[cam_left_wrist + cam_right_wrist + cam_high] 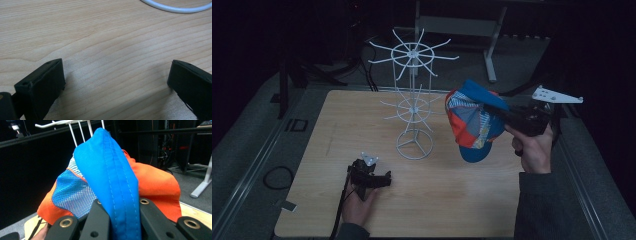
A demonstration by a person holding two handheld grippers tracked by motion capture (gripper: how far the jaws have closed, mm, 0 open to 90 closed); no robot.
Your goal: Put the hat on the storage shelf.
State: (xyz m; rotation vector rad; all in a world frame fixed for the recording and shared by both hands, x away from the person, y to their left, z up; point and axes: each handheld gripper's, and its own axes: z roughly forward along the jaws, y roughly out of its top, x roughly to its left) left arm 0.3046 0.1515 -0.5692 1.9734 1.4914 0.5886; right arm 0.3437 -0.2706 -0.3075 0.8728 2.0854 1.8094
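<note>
Cap: a blue, orange and white mesh-panelled fabric cap (473, 125) hangs in the air over the right half of the desk, to the right of the rack and near its lower ring of prongs, not touching it as far as I can tell.
Cap close up: in the right gripper view the cap (110, 185) shows a blue stitched band running down between the two black jaws, with orange cloth on either side and blue mesh at the left.
Right hand-held gripper: the right hand-held gripper (508, 116) is clamped tight on the blue band of the cap, carried level by the person's right hand (534, 150) above the desk's right edge.
Left hand-held gripper: the left hand-held gripper (384, 180) lies low on the desk at front left, jaws spread wide with nothing but bare wood between them; in its own view the left hand-held gripper (116, 82) faces the base ring.
Rack: a white wire display rack (413, 90) with two tiers of spoke-like prongs stands upright on a round ring base near the middle of the desk.
Desk: a light wooden desk (452, 200) with dark surroundings.
</note>
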